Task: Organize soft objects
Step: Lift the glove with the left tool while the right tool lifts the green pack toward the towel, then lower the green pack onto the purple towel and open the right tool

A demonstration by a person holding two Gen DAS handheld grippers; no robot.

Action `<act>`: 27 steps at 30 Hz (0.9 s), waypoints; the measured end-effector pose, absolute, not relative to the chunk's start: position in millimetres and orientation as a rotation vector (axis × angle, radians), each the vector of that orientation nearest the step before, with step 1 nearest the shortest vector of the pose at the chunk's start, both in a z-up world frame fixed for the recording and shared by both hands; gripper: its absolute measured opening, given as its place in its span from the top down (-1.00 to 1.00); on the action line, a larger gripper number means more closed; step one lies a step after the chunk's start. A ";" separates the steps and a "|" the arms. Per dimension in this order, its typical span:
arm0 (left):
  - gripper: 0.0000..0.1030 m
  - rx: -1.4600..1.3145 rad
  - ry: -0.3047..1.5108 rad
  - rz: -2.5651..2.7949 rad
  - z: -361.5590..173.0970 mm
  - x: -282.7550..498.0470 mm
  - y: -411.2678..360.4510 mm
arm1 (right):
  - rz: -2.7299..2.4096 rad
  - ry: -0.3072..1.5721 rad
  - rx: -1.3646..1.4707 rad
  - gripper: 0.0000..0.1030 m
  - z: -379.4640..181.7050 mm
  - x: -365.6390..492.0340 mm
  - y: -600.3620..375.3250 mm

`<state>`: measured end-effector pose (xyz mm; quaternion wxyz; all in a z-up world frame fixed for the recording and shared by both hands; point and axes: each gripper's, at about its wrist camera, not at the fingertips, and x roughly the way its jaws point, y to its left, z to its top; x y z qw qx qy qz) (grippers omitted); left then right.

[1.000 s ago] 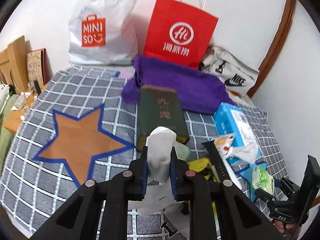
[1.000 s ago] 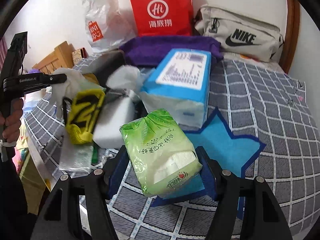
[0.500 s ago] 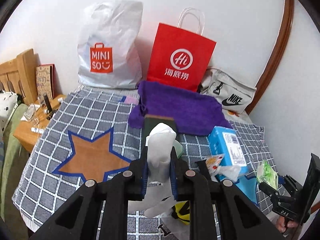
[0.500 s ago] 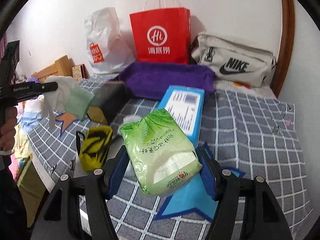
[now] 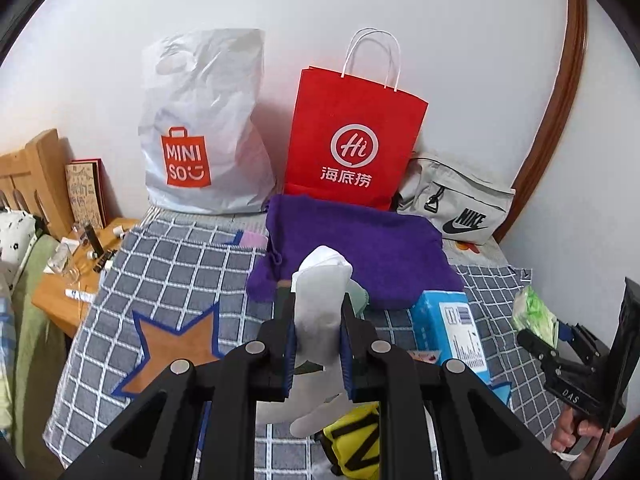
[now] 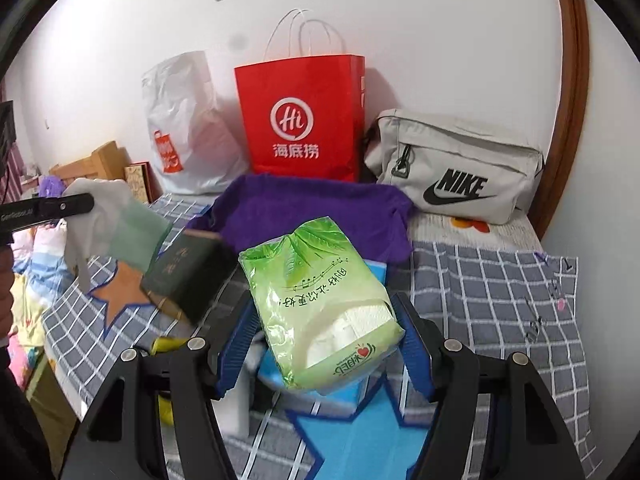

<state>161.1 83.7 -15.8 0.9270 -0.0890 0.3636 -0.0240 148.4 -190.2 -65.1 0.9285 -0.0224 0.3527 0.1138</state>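
My left gripper (image 5: 318,330) is shut on a white glove with a green cuff (image 5: 320,300) and holds it high over the bed; the glove also shows in the right wrist view (image 6: 116,224). My right gripper (image 6: 326,332) is shut on a green tissue pack (image 6: 320,304), raised above the blue star patch (image 6: 360,436); the pack also shows in the left wrist view (image 5: 534,314). An orange star patch (image 5: 176,350) lies on the grey checked cover (image 5: 180,268) at left. A purple towel (image 5: 360,248) lies at the back.
A white Miniso bag (image 5: 204,132), a red paper bag (image 5: 352,140) and a grey Nike pouch (image 5: 456,200) stand along the wall. A blue tissue box (image 5: 452,328), a dark green book (image 6: 188,276) and a yellow-black item (image 5: 356,440) lie below. A wooden bedside table (image 5: 80,272) is at left.
Both grippers have risen and pulled back from the bed, each carrying its object; the pile of items now sits lower and farther away in both views.
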 end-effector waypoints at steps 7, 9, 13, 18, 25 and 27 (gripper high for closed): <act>0.66 -0.183 0.762 -0.045 -10.7 192.3 86.3 | 0.219 0.718 -0.051 -0.28 -61.3 184.7 -187.8; 0.66 -0.178 0.759 -0.046 -9.7 201.6 86.2 | 0.225 0.718 -0.054 -0.29 -60.9 194.5 -186.4; 0.66 -0.180 0.767 -0.053 -10.2 220.7 84.0 | 0.229 0.715 -0.068 -0.28 -59.4 214.8 -181.2; 0.66 -0.168 0.787 -0.077 -12.8 247.4 76.7 | 0.250 0.715 -0.080 -0.28 -60.8 242.9 -173.0; 0.66 -0.146 0.801 -0.068 -16.4 283.5 71.4 | 0.272 0.733 -0.095 -0.28 -69.7 284.3 -169.0; 0.66 -0.146 0.801 -0.070 -16.1 292.1 70.7 | 0.272 0.734 -0.093 -0.28 -70.0 293.3 -169.2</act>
